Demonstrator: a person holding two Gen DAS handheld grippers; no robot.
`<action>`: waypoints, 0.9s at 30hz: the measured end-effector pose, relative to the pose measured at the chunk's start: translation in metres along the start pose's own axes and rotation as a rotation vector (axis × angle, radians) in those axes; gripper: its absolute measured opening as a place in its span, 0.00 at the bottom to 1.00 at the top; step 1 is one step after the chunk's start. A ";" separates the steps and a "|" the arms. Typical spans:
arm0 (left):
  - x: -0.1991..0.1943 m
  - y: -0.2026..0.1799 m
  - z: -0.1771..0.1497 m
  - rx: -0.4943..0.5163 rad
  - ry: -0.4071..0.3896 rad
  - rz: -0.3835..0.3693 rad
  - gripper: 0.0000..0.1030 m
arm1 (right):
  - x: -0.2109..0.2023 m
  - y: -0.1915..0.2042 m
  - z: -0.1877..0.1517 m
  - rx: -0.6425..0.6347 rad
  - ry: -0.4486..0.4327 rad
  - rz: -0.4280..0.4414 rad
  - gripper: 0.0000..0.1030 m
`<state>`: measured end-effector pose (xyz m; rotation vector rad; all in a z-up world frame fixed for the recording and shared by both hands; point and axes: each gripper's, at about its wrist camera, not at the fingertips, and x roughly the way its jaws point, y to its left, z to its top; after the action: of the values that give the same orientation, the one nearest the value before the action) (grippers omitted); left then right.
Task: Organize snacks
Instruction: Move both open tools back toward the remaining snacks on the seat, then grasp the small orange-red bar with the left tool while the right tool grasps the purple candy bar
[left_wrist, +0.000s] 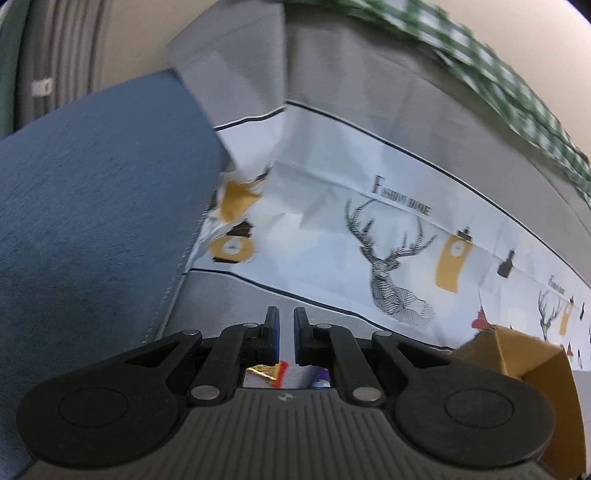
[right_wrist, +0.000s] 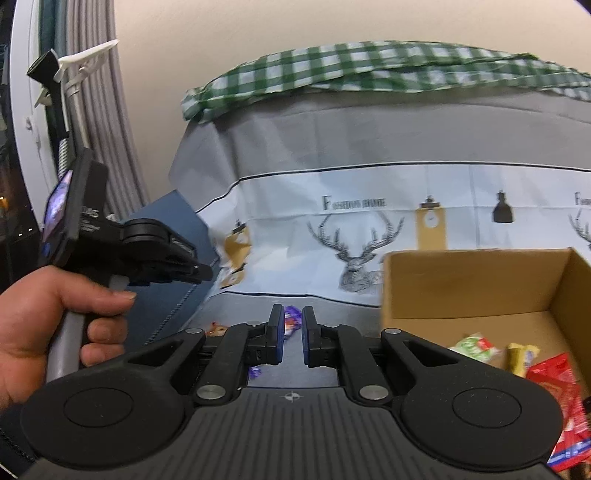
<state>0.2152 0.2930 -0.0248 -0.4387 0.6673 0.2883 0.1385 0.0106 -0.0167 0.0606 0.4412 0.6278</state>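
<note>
The snacks lay in two places. In the right wrist view, a green packet, a yellow packet and a red packet sat inside the open cardboard box at the lower right of the frame. A purple wrapper lay on the grey tablecloth at lower centre, just beyond our right gripper, and an orange wrapper lay to its left, partly behind the gripper's linkage.

We held the right gripper clenched, its blue pads close together with a narrow gap and nothing between them. Our left hand, at the lower left of that frame, was wrapped around the handle of the left gripper, which pointed towards the middle of the frame. In the left wrist view, the left gripper was likewise clenched on nothing, tilted down over the tablecloth.

Much was hard to make out. Both frames were blurred. In the left wrist view, only slivers of a gold and red wrapper and a purple wrapper showed through the gripper's body, and only a corner of the box was visible at the lower right. The red packet was cut off by the frame edge.

Around them, a white band printed with deer heads crossed the tablecloth, a green checked cloth lay at the top, and a blue cushion filled the left of the left wrist view.
</note>
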 end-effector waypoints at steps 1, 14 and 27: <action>0.001 0.005 0.002 -0.012 0.005 0.001 0.07 | 0.003 0.004 0.000 0.000 0.004 0.008 0.10; 0.018 0.037 0.006 -0.130 0.079 0.016 0.08 | 0.117 0.049 -0.008 0.044 0.153 -0.027 0.22; 0.035 0.031 0.002 -0.123 0.128 0.048 0.13 | 0.202 0.030 -0.031 0.096 0.294 -0.144 0.70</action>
<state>0.2303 0.3254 -0.0559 -0.5624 0.7883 0.3505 0.2542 0.1499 -0.1163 0.0274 0.7537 0.4739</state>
